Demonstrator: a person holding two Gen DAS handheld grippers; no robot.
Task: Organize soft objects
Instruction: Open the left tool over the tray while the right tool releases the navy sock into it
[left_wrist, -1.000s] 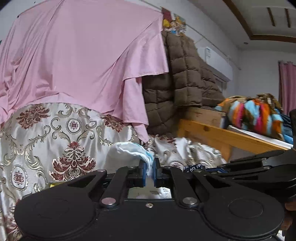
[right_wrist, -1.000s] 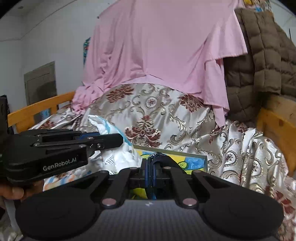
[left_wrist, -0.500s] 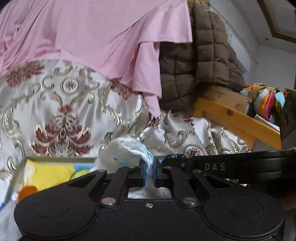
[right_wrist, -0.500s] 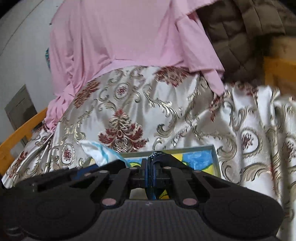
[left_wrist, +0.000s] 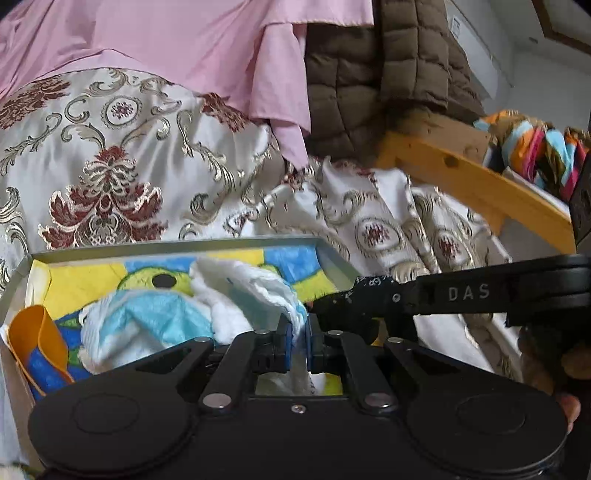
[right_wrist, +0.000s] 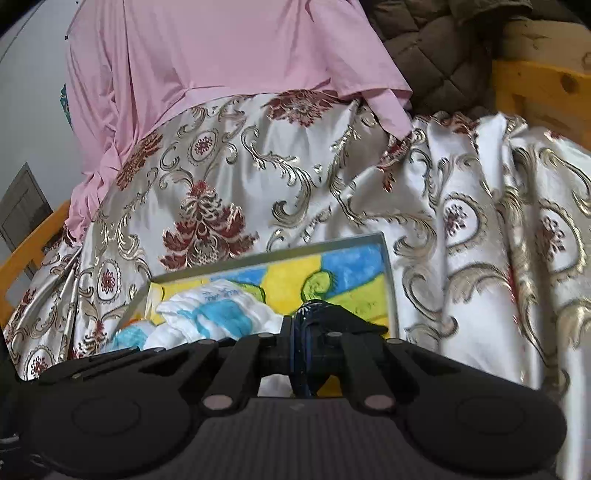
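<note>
1. Surface: a brocade cover, cream with gold scrolls and red medallions, fills the middle of both frames. It lies in folds at right.
2. Room: a pink sheet hangs across the upper left of the left view; a brown quilted jacket hangs beside it, upper centre. A wooden rail runs at right, with a striped bundle behind it at the far right edge.
3. Tray: grey rim, base painted yellow, blue and green, resting on the cover at lower centre.
4. Cloth: white terry with light blue patches, crumpled, lying in the tray. An orange item sits in the tray's lower left corner.
5. Left gripper: jaws nearly together, pinching an edge of the cloth.
6. Right gripper: jaws pressed tight on a dark fabric piece, over the tray's right part.
</note>
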